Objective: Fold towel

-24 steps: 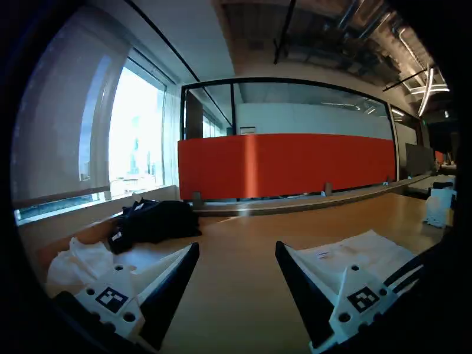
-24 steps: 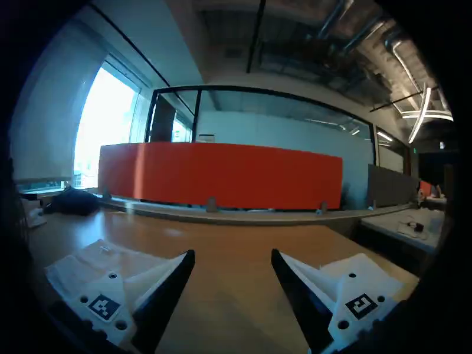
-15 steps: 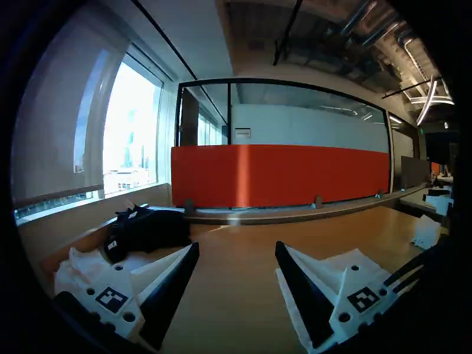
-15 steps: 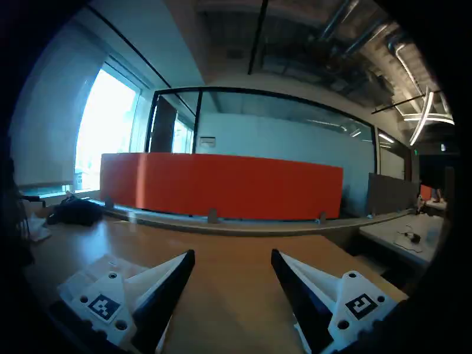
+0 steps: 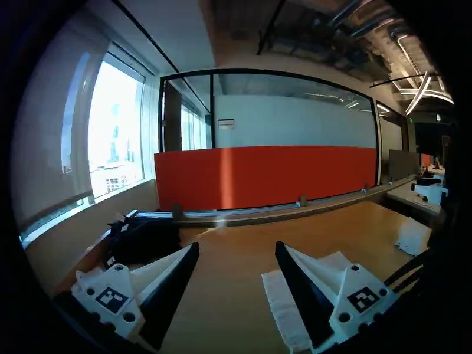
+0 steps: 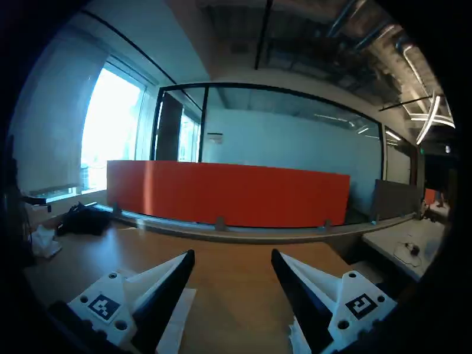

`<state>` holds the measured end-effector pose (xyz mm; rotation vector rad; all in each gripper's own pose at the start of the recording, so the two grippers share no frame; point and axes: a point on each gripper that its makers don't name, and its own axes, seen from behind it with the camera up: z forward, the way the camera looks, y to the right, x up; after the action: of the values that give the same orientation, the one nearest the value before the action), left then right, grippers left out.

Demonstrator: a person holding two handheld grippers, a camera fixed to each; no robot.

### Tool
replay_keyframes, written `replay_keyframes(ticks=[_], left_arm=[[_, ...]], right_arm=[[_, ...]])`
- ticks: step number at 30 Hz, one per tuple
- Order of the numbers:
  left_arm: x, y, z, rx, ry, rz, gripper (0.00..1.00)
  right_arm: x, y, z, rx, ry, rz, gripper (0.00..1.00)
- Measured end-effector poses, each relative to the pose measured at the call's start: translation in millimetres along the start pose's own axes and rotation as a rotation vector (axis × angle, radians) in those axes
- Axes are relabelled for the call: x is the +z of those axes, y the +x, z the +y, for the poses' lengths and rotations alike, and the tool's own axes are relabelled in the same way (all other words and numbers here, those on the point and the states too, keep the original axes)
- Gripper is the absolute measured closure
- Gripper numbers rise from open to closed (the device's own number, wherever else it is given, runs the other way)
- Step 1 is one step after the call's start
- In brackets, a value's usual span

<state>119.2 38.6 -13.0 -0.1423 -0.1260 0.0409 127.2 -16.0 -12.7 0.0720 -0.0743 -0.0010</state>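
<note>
My left gripper (image 5: 236, 245) stands wide with nothing between its fingers, and my right gripper (image 6: 231, 252) is just as wide and just as empty. Both cameras look almost level across the bench (image 5: 236, 289) toward the orange partition (image 5: 265, 177), so I see little of what lies directly under the fingers.

The towel (image 5: 282, 304) lies flat on the bench, low in the left gripper view, as a white strip running under the finger on that view's right side. In the right gripper view, pieces of white cloth (image 6: 177, 321) show at the bottom beside each finger. I cannot tell how much of the towel is already doubled over.

I judge the step in hand to be taking hold of the towel's edge. To do it well, I should tip both grippers down until the cloth comes into full view, then put one gripper at each end of the same edge. At each corner the lower finger should slide along the wood under the cloth before I close, so I catch the hem and not a bunched ridge. I would then lift both ends evenly, keeping the edge taut between them, and carry it straight across. The black bag (image 5: 141, 239) sits well apart on the window side and should not interfere.
</note>
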Motion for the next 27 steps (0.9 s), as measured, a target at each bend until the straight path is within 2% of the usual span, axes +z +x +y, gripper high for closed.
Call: replay_keyframes(ticks=[5, 14, 20, 27], left_arm=[[-4.5, 4.6, 7.8, 0.034, -0.048, -0.044, 0.04], [-11.1, -0.4, 25.7, 0.040, -0.140, -0.121, 0.04], [-16.6, -15.3, 35.5, 0.043, -0.196, -0.188, 0.04], [-22.6, -39.0, 41.4, 0.068, -0.231, -0.262, 0.04]], right_arm=[[-0.5, 5.7, -11.3, -0.004, 0.060, -0.036, 0.00], [-7.8, 2.8, -33.9, -0.056, 0.171, -0.118, 0.00], [-17.7, -17.2, -52.4, -0.104, 0.256, -0.207, 0.00], [-27.7, -37.0, -66.3, -0.138, 0.324, -0.278, 0.00]])
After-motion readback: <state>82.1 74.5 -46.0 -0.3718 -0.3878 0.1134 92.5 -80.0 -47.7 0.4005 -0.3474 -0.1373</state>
